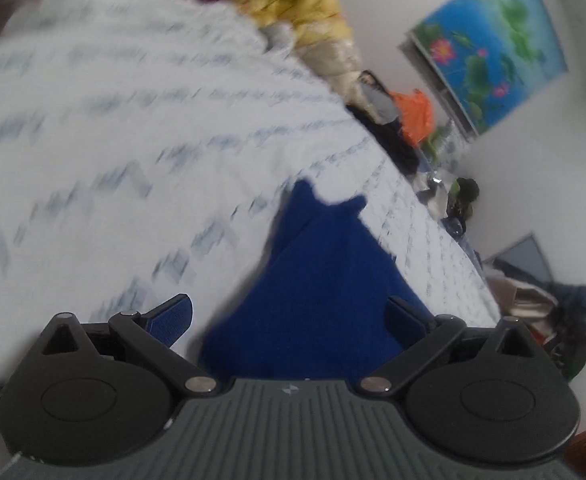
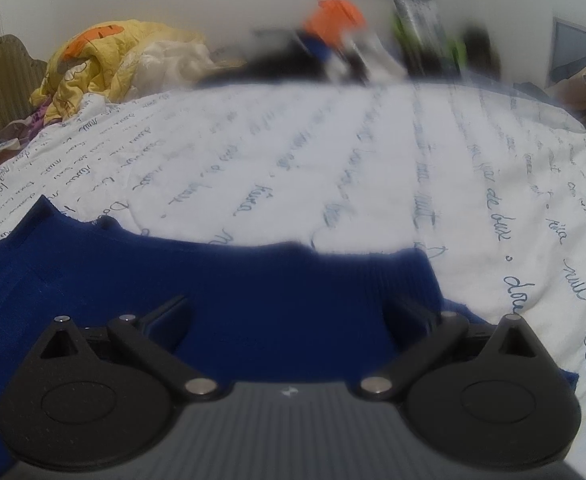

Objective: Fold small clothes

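Left gripper [image 1: 289, 318]: its jaws stood wide apart and held nothing. The blue pads [image 1: 171, 320] on its fingers were clear to see.
Blue garment [image 1: 317, 292]: it lay on the bed, right under and in front of both grippers. From the left camera it looked like a pointy heap, with two little tips at the far end.
How it would handle: I thought it was soft, light and floppy. It would bend and sag when lifted, so it would need two holds at once.
Where to take hold: I would pick the two corners of the far edge, one for each gripper, then lay that edge over.
Feel and shape: the cloth looked like a knit, with fine ribs near the edge. In the right camera it spread wide and fairly flat, with a notch at its left corner.
Bed sheet [image 2: 373, 168]: white, a bit puffy, with rows of curly blue writing.
Right gripper [image 2: 289, 316]: its jaws stood wide too, with the blue cloth below them, not pinched.
Yellow blanket [image 2: 105, 64]: crumpled in a pile at the head of the bed, well away from the blue garment.
Wall picture [image 1: 493, 40]: bright blue with pink flowers and green leaves.
Blur: the far clutter was too smeared to name.
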Motion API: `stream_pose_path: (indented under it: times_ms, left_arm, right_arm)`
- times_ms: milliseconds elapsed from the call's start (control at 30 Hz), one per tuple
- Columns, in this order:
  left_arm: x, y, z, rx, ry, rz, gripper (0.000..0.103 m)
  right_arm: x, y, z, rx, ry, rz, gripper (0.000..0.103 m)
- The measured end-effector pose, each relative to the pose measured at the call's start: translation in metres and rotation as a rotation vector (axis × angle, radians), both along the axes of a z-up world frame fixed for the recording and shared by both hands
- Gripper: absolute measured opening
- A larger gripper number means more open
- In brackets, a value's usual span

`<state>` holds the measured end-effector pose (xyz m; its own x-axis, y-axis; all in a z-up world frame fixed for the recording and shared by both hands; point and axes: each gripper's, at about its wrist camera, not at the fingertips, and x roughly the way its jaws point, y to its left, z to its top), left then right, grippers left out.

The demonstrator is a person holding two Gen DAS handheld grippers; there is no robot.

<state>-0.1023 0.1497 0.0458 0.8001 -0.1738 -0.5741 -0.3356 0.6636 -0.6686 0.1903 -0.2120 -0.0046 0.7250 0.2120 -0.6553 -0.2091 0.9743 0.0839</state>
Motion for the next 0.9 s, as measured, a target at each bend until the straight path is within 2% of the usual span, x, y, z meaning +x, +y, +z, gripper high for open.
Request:
stream_pose_path:
  times_ms: [200, 233, 300, 367, 400, 500, 533, 567, 600, 667, 733, 767, 833, 867, 900]
  left_arm:
    - [0.006, -0.017, -0.002, -0.078, 0.004, -0.048, 0.101]
    - [0.009, -0.020, -0.002, -0.078, 0.006, -0.053, 0.100]
    - [0.014, -0.028, -0.002, -0.051, 0.014, -0.048, 0.095]
    - [0.018, -0.033, -0.001, -0.006, 0.031, -0.028, 0.073]
    - [0.019, -0.035, 0.000, 0.021, 0.042, -0.022, 0.067]
    - [0.024, -0.038, -0.001, 0.088, 0.076, -0.008, 0.036]
    - [0.026, -0.038, -0.002, 0.114, 0.099, -0.004, 0.007]
    - [0.028, -0.038, -0.003, 0.140, 0.111, -0.008, 0.011]
    - [0.030, -0.038, -0.001, 0.169, 0.112, -0.016, 0.010]
    - [0.034, -0.052, 0.008, 0.275, 0.098, -0.066, 0.009]
    - [0.035, -0.083, 0.026, 0.422, 0.014, -0.173, 0.009]
    - [0.032, -0.104, 0.036, 0.503, -0.053, -0.249, 0.009]
    - [0.021, -0.152, 0.048, 0.709, -0.185, -0.411, 0.009]
    - [0.013, -0.171, 0.049, 0.779, -0.240, -0.473, 0.009]
    - [0.007, -0.185, 0.048, 0.814, -0.278, -0.530, 0.009]
  right_arm:
    - [-0.004, 0.003, 0.004, 0.011, -0.004, 0.002, 0.103]
    - [-0.001, 0.004, 0.002, 0.012, -0.005, 0.001, 0.103]
    - [-0.020, -0.004, 0.016, 0.016, -0.009, -0.003, 0.103]
    - [-0.039, -0.016, 0.031, 0.024, -0.012, -0.007, 0.103]
    - [-0.059, -0.025, 0.049, 0.027, -0.014, -0.008, 0.103]
    - [-0.086, -0.038, 0.061, 0.037, -0.017, -0.008, 0.103]
    - [-0.087, -0.040, 0.062, 0.041, -0.017, -0.008, 0.103]
    - [-0.088, -0.042, 0.063, 0.051, -0.015, -0.008, 0.103]
    - [-0.088, -0.044, 0.064, 0.067, -0.012, -0.009, 0.103]
    - [-0.087, -0.050, 0.074, 0.134, 0.033, -0.046, 0.103]
    - [-0.085, -0.056, 0.092, 0.298, 0.117, -0.065, 0.103]
    - [-0.084, -0.055, 0.100, 0.409, 0.155, -0.020, 0.103]
    - [-0.078, -0.044, 0.107, 0.641, 0.271, 0.138, 0.103]
    - [-0.073, -0.034, 0.105, 0.738, 0.355, 0.222, 0.103]
    - [-0.067, -0.022, 0.100, 0.808, 0.436, 0.291, 0.103]
